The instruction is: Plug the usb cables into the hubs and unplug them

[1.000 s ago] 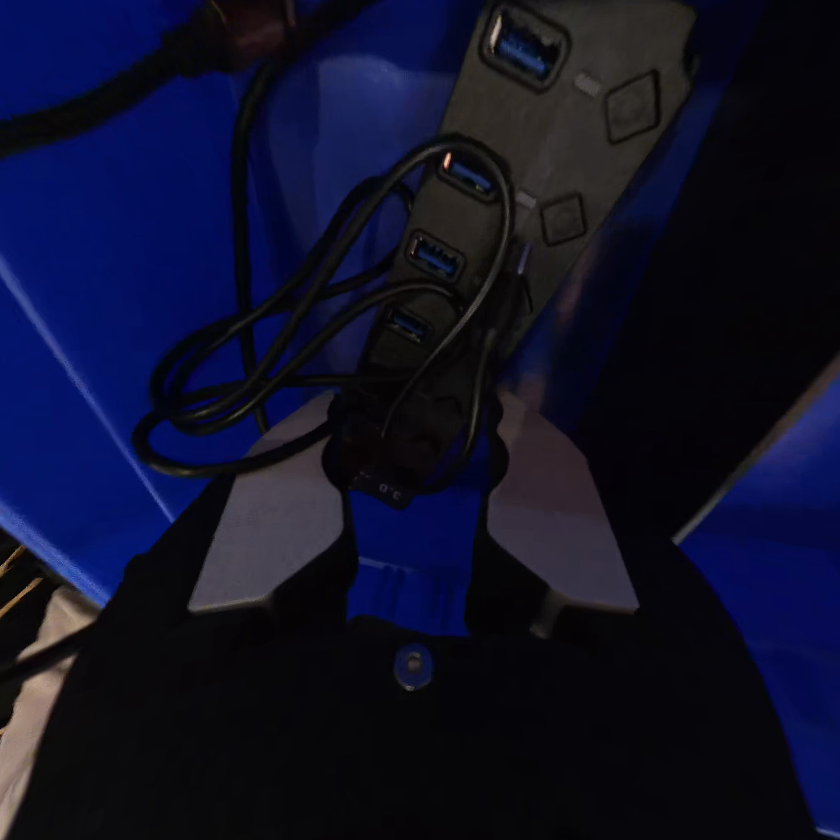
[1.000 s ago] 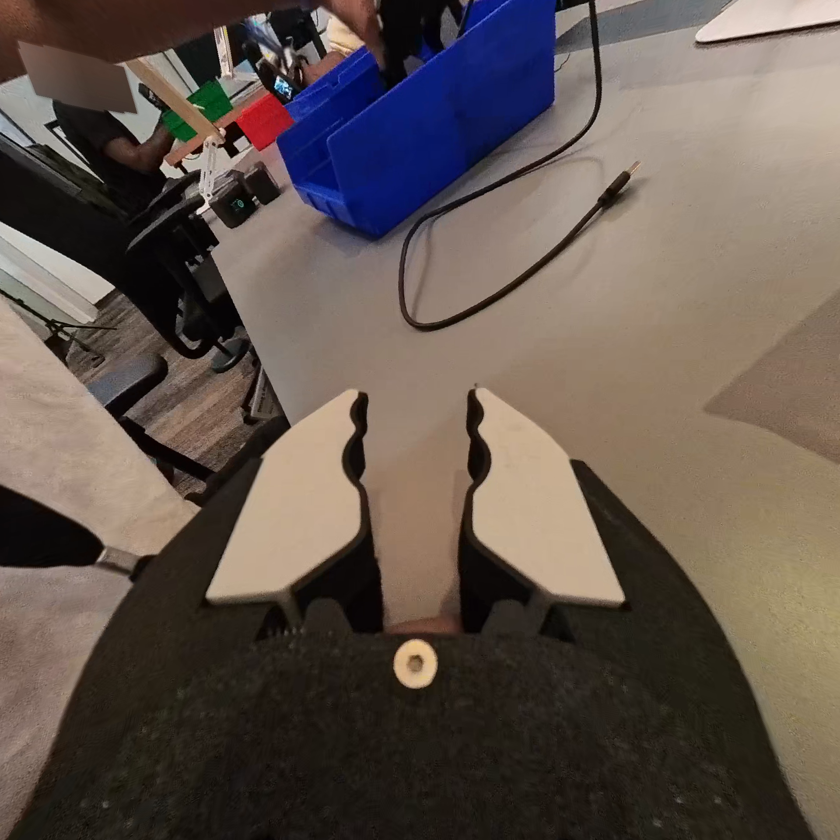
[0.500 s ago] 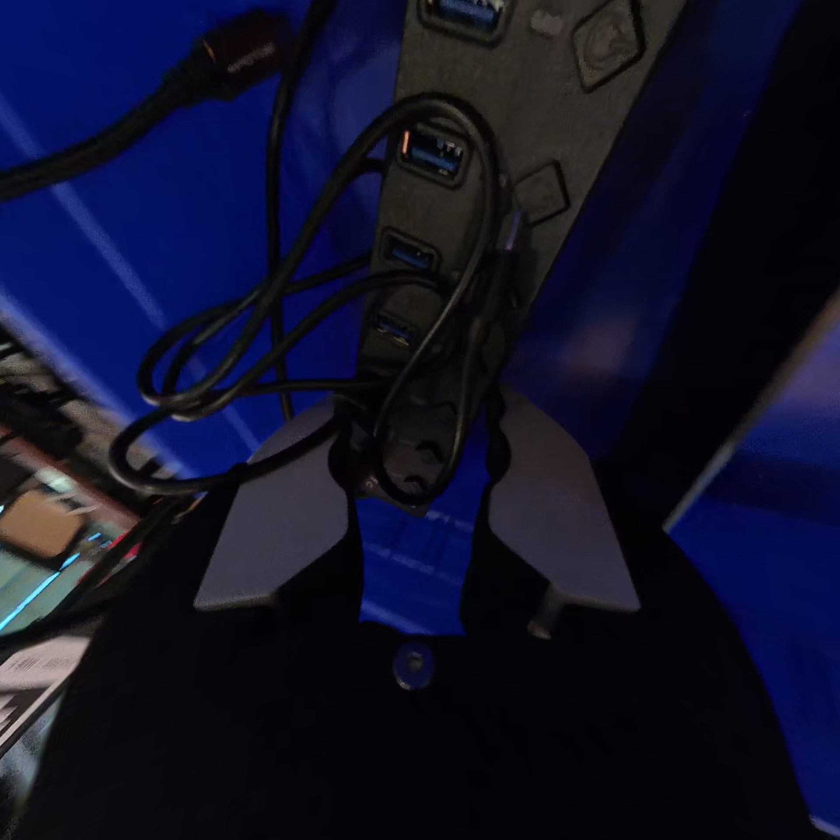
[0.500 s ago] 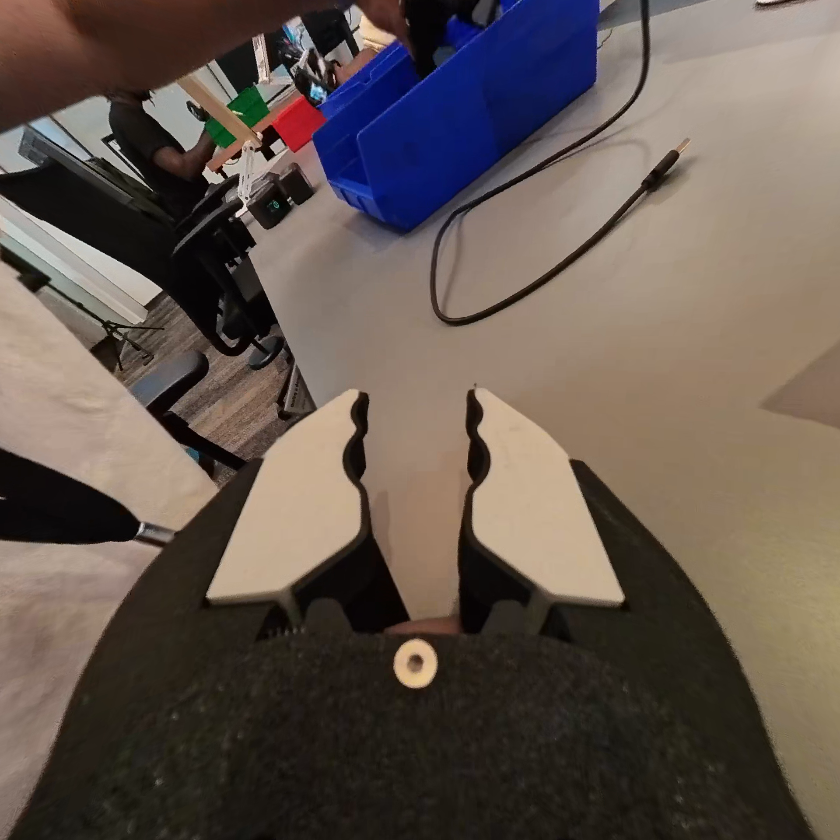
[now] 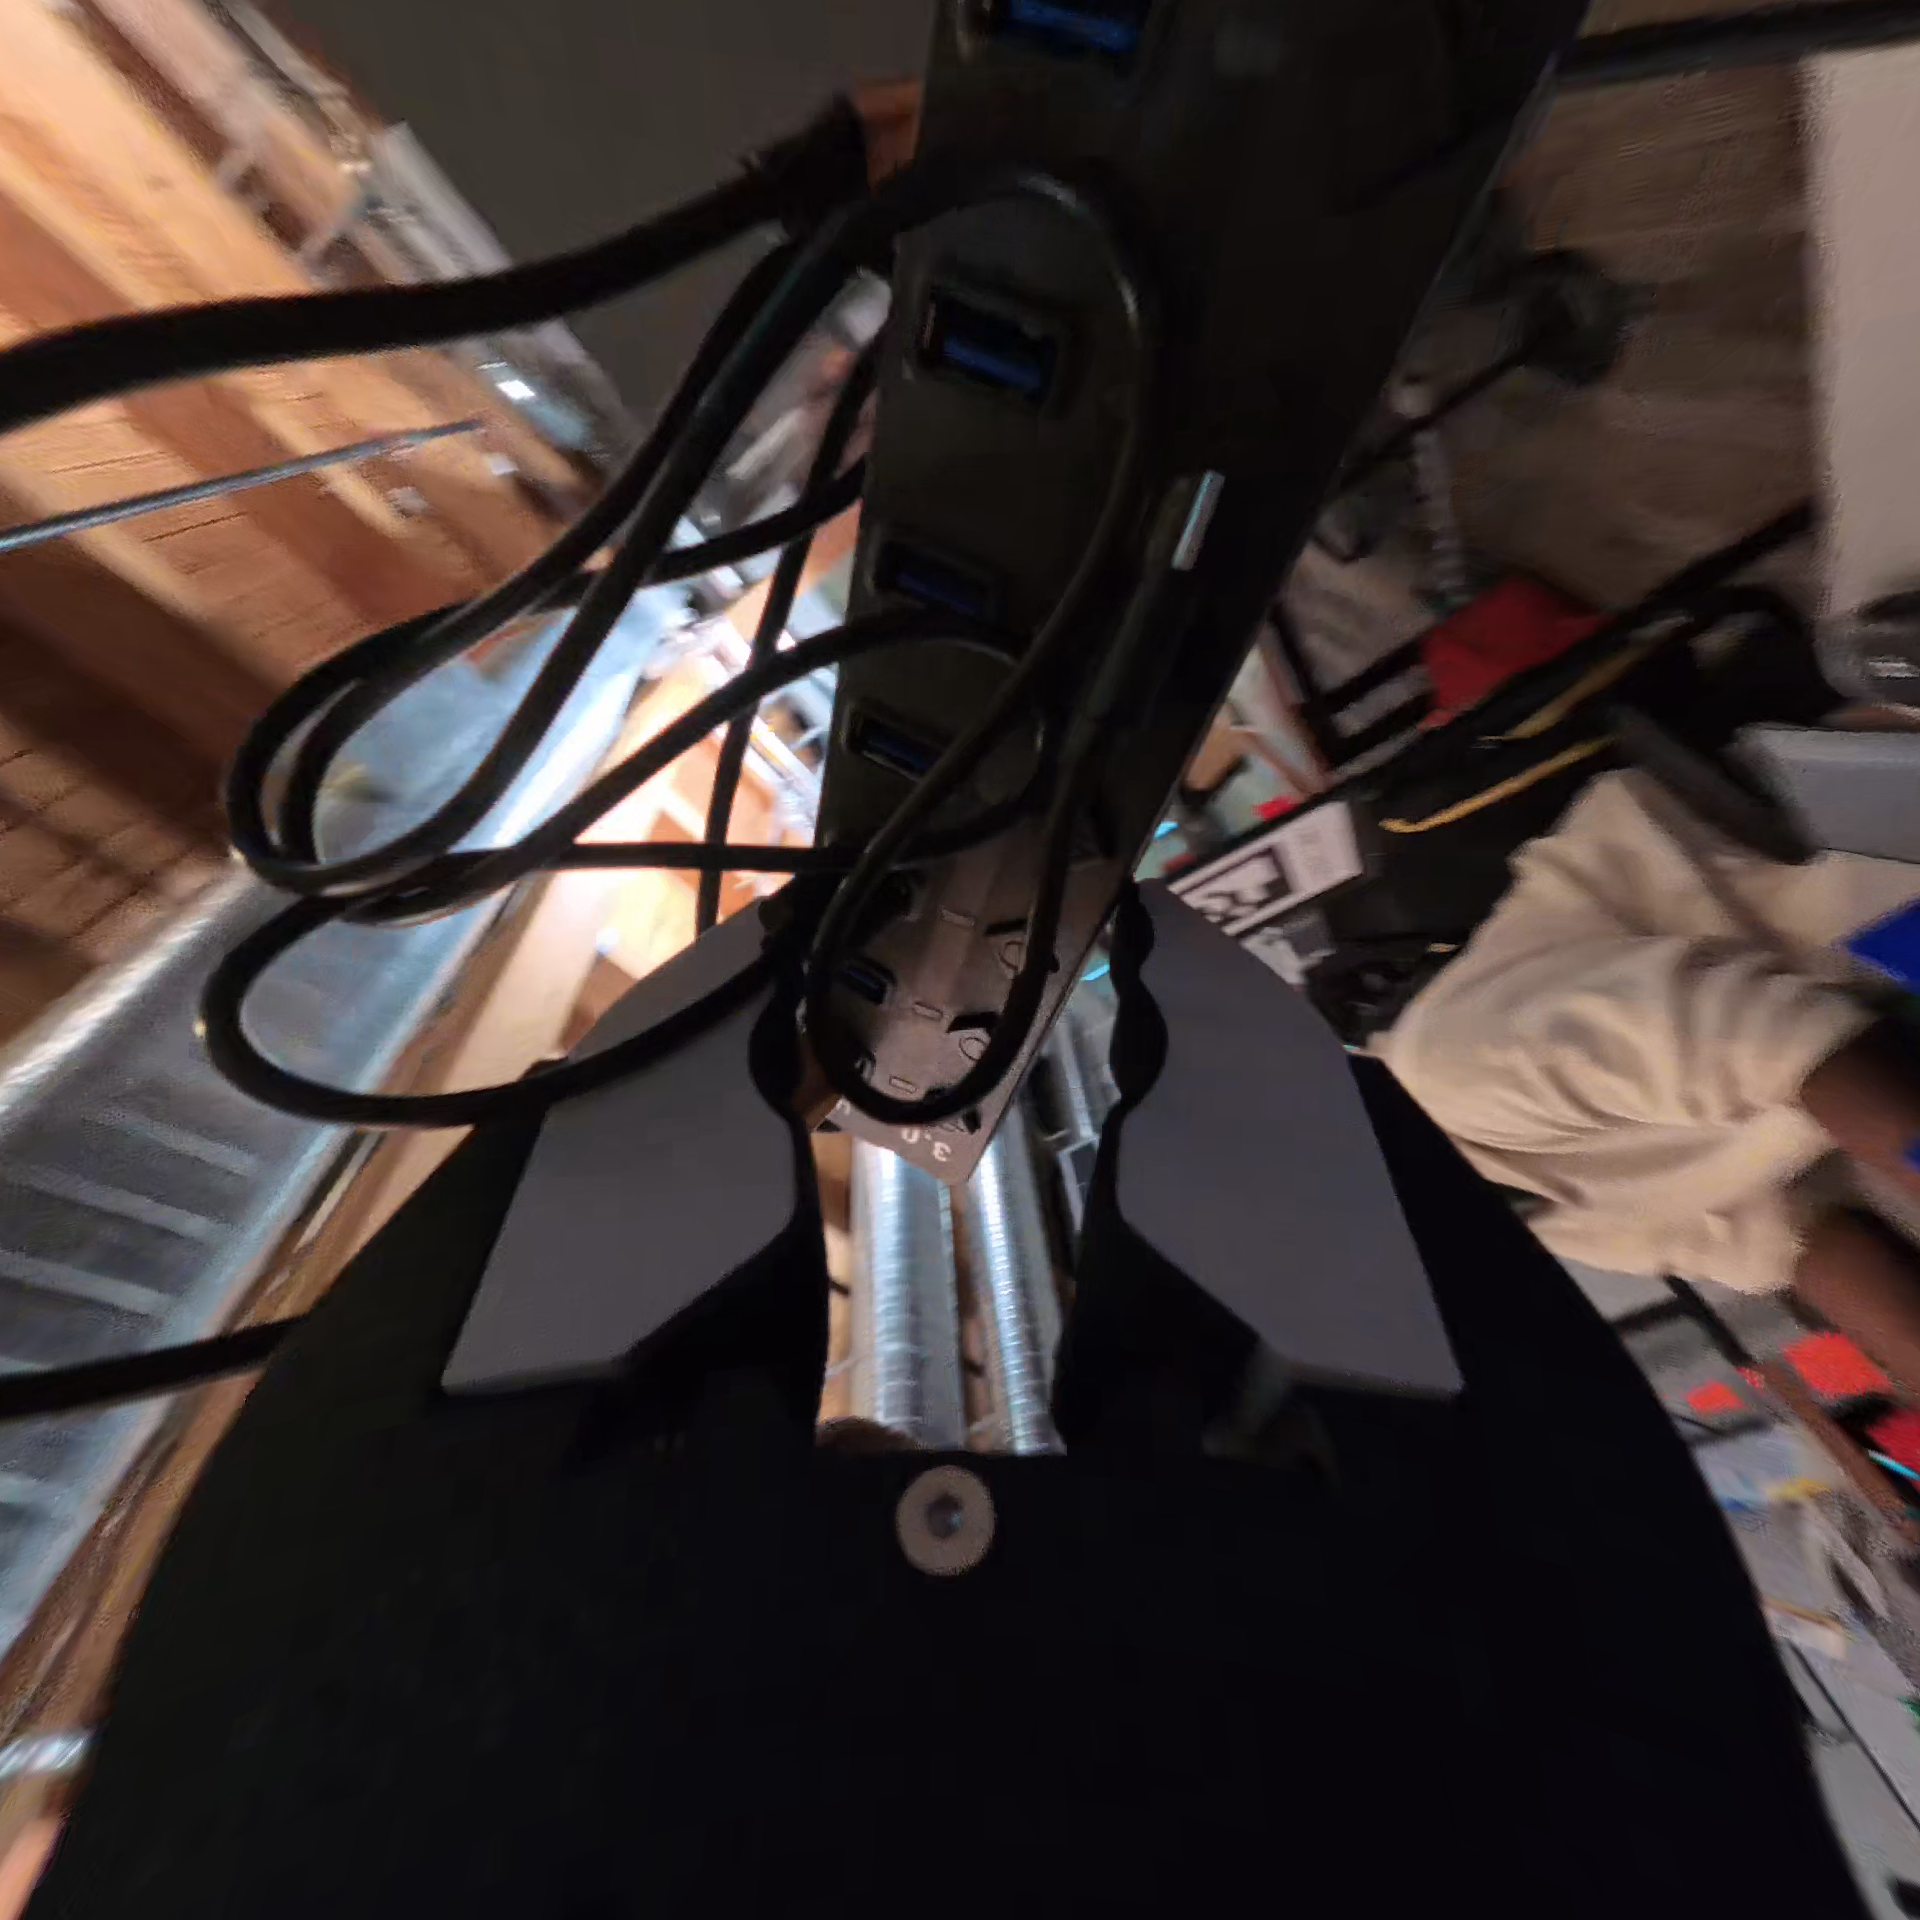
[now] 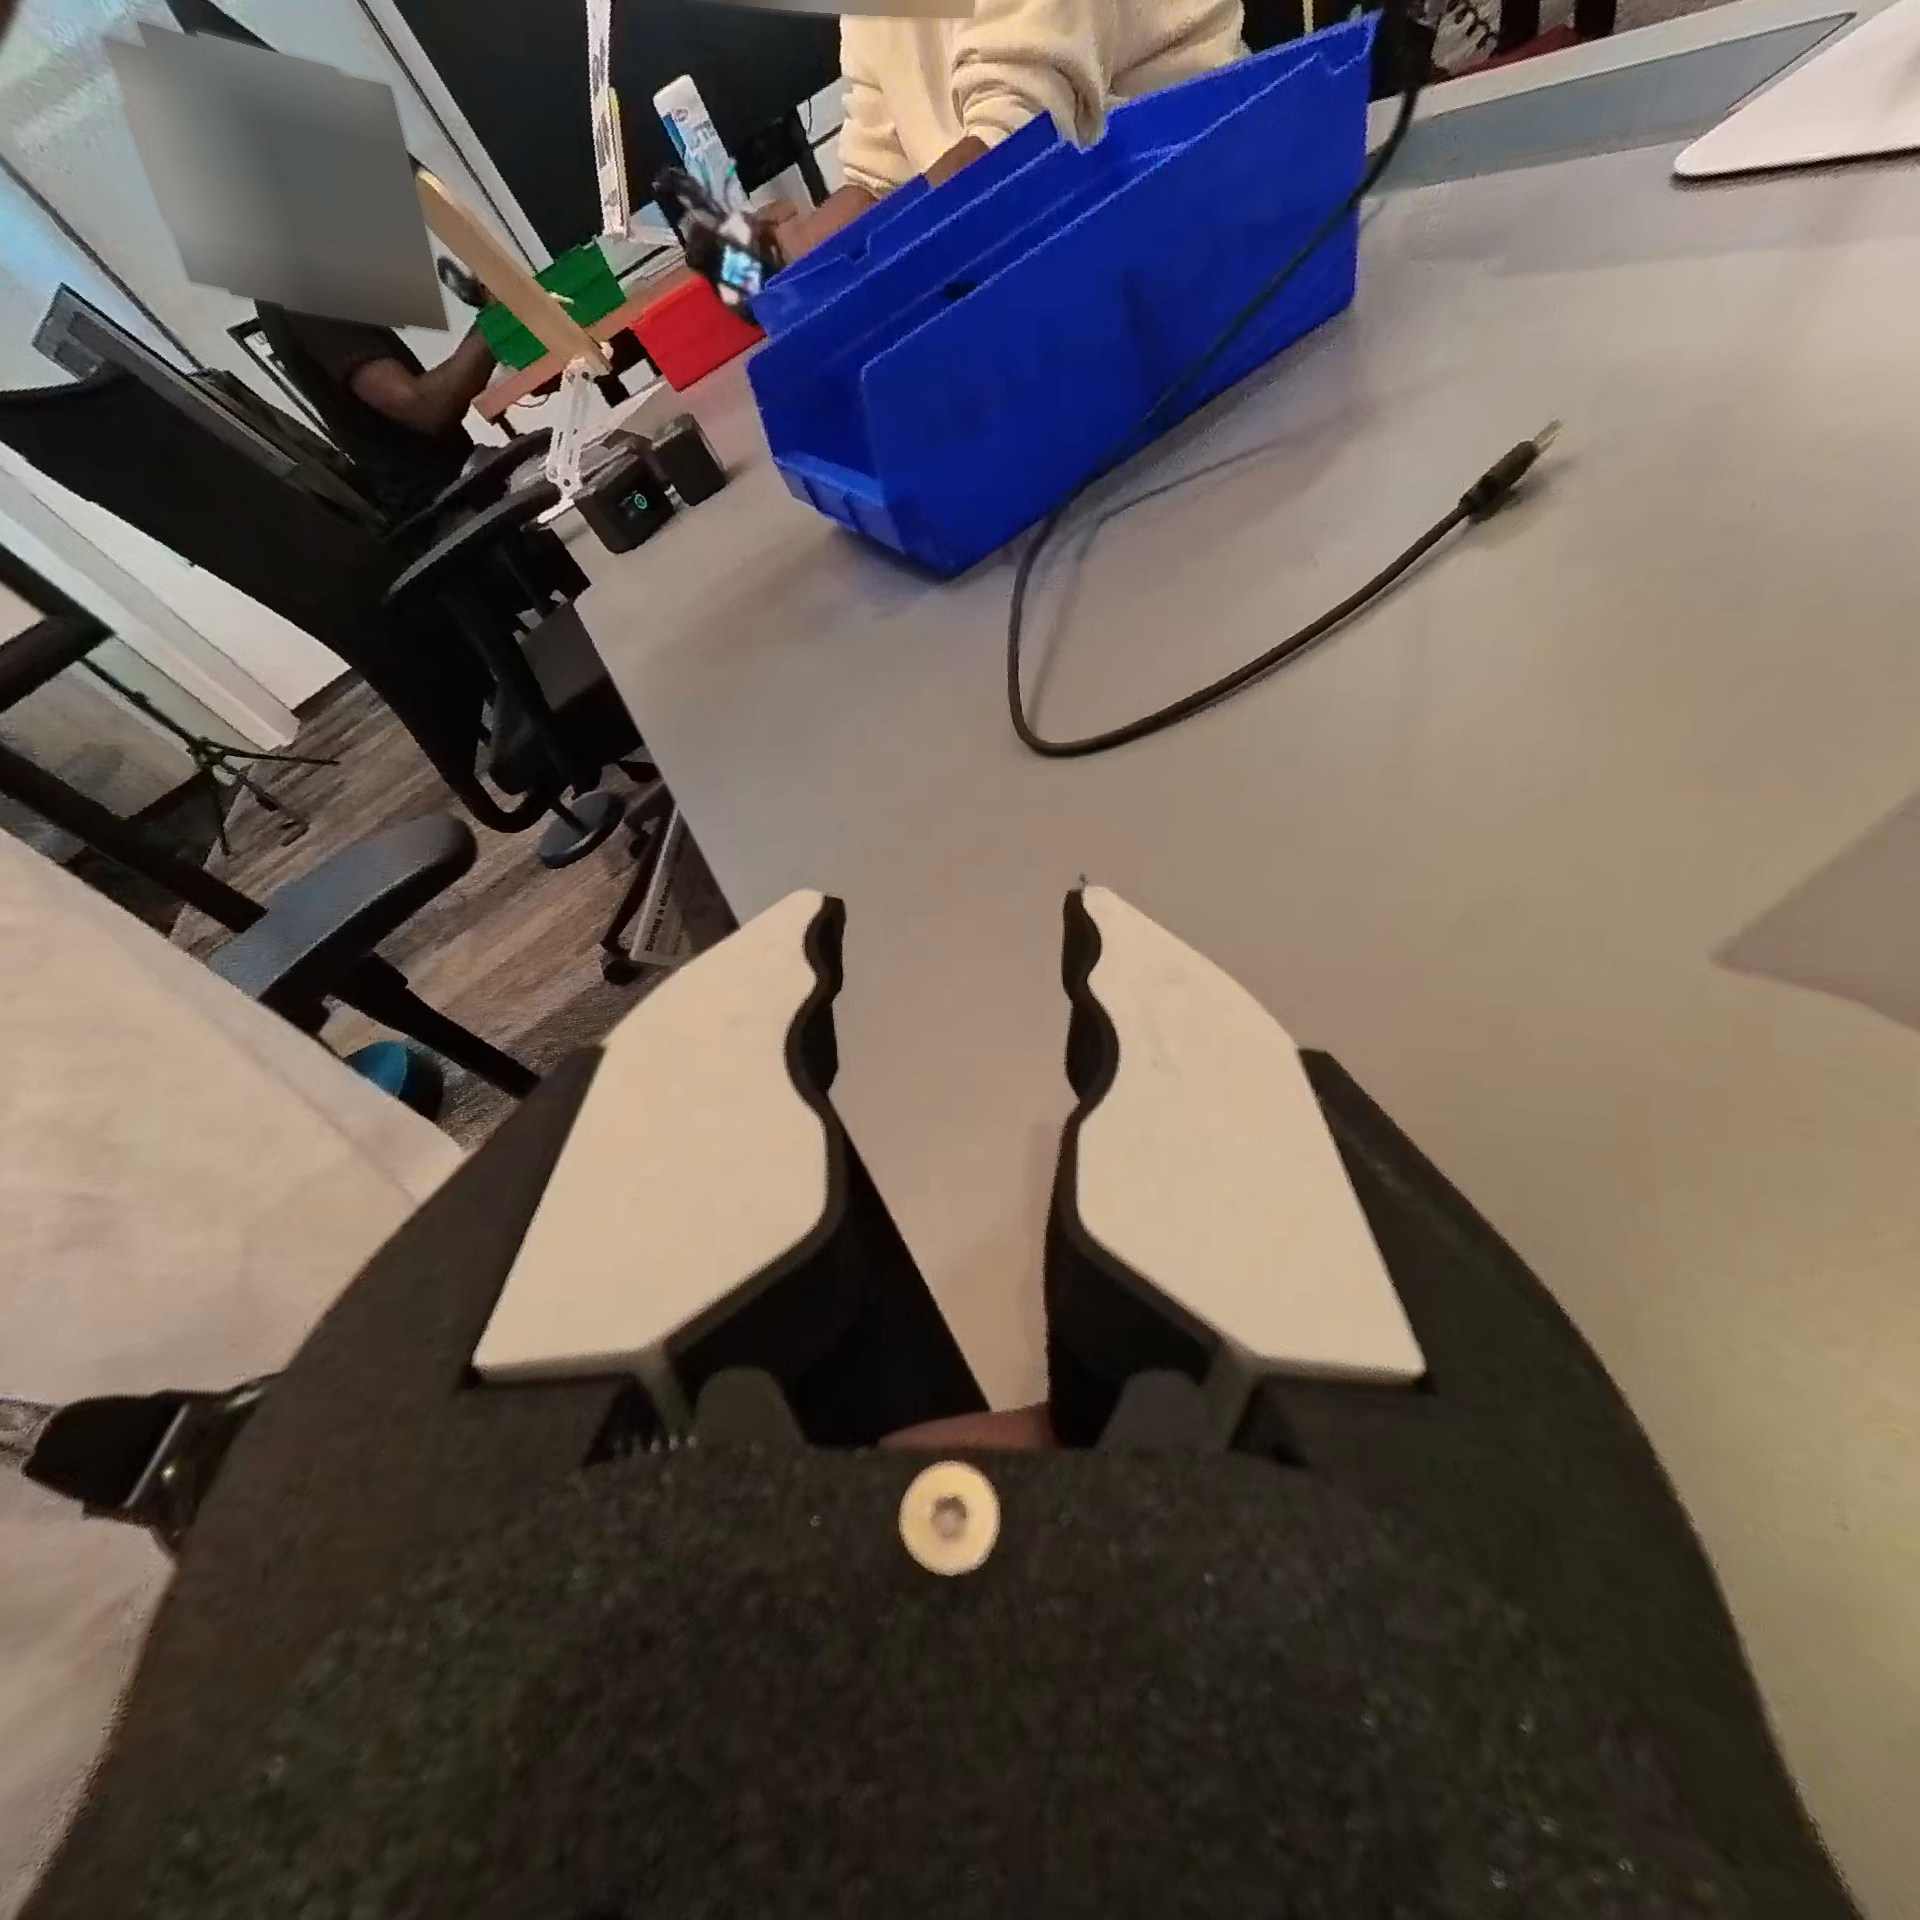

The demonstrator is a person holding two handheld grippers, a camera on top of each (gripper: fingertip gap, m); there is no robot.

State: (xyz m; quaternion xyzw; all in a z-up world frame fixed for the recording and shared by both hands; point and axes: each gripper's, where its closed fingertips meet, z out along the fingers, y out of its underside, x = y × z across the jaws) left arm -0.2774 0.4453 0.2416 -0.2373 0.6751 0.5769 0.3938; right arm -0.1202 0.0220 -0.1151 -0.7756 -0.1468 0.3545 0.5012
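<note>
My left gripper (image 5: 951, 935) is shut on the near end of a long black USB hub (image 5: 997, 520) with blue ports and holds it up in the air. Thin black cables (image 5: 312, 831) hang in loops over the hub, and a silver plug (image 5: 1195, 520) lies against its right side. My right gripper (image 6: 951, 904) is open and empty, low over the grey table (image 6: 1351, 935). A black USB cable (image 6: 1299, 634) lies on the table ahead of it, its plug (image 6: 1527, 452) pointing to the far right.
A blue bin (image 6: 1039, 343) stands at the back of the table, with a person in a cream sleeve (image 6: 987, 73) behind it. Red and green bins (image 6: 696, 332) sit farther left. Office chairs (image 6: 343, 914) stand off the table's left edge. A white object (image 6: 1808, 135) lies far right.
My left gripper has lifted the hub and its cables out of the blue bin; the room now shows behind it. The right gripper has stayed open and shifted only slightly.
</note>
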